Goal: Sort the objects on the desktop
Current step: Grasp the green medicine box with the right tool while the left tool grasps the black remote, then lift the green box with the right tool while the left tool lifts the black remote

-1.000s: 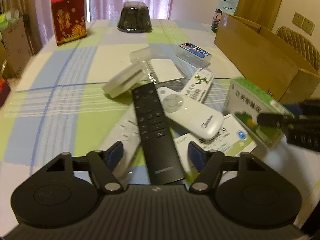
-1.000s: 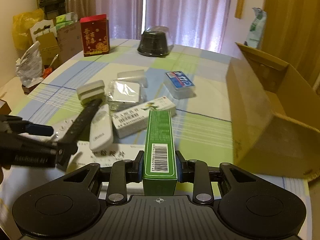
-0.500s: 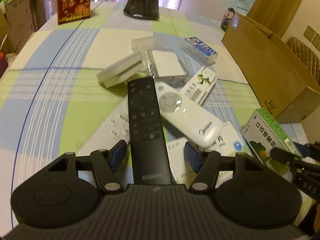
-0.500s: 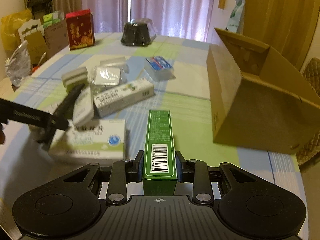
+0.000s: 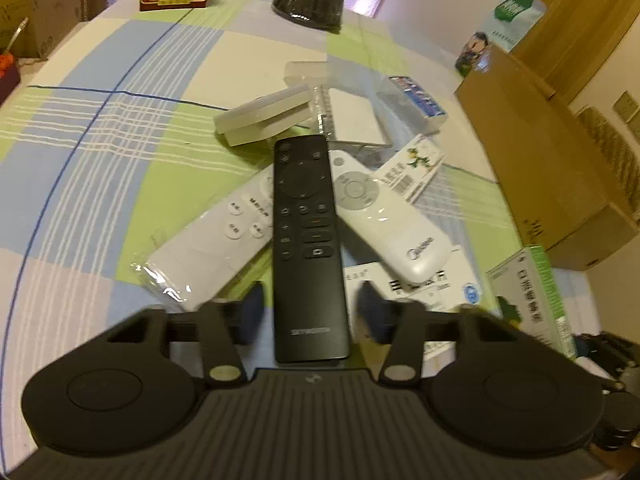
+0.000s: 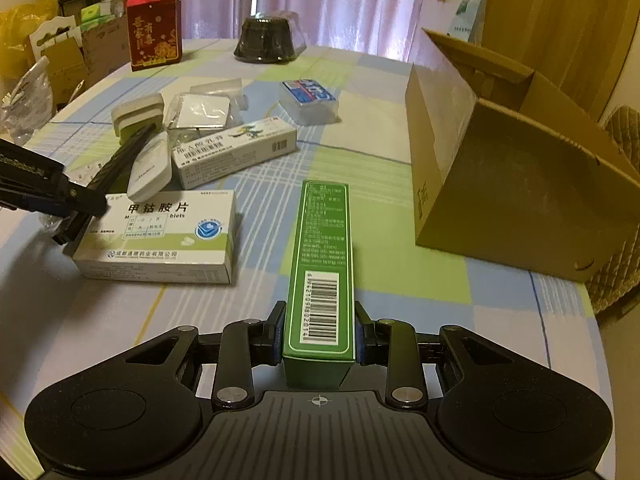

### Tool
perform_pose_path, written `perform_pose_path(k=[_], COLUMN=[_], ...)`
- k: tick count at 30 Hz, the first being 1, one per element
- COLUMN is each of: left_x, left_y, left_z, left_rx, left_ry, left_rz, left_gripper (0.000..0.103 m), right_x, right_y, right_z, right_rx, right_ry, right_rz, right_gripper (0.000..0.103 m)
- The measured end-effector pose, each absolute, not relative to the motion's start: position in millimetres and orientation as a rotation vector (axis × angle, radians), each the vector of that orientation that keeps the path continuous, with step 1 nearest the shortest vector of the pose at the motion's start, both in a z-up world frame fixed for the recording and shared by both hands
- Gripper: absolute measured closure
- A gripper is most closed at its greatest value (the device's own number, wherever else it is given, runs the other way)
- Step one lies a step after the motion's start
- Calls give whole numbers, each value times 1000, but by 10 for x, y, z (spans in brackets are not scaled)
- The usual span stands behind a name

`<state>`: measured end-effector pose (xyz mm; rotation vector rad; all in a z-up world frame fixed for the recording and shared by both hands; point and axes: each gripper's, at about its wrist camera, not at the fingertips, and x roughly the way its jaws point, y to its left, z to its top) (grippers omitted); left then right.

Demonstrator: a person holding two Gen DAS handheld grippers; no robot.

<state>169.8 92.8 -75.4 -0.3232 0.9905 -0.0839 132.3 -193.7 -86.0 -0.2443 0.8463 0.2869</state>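
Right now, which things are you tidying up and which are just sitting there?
For the job: green box in the right claw; black remote between the open left claw; cardboard box.

Just lying about: red box, dark lidded tub.
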Motion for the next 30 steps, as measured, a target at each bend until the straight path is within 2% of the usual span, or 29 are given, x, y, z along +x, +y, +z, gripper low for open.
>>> perform_pose_path(k=[5,14,17,20,23,30], left_x=[1544,998,976,1020,1094,1242], left_y=[941,647,604,601,623,647], left_z=[-691,-682,-735,-776,-801,-829], left_rx=[-251,86,103,102,90,69], left_ry=[992,1040,1032,1027,1020,995], left_rz=[-87,-145,-134,-127,-119,-108], left_gripper=[69,69,56,55,55,55], right_x=[1292,1029,1016,1040,1058,1150], right_y=[-1955,-1946,-1903,-1888,-1910,-1958], right_z=[-827,-842,-848,-859,-860,-882], right_rx=[-221,-256,-262,-270,-255,-217], right_ry=[861,876,866,859,839,833], right_rz=[285,278,279,274,263,257], right_gripper=[73,73,73,73,31,31])
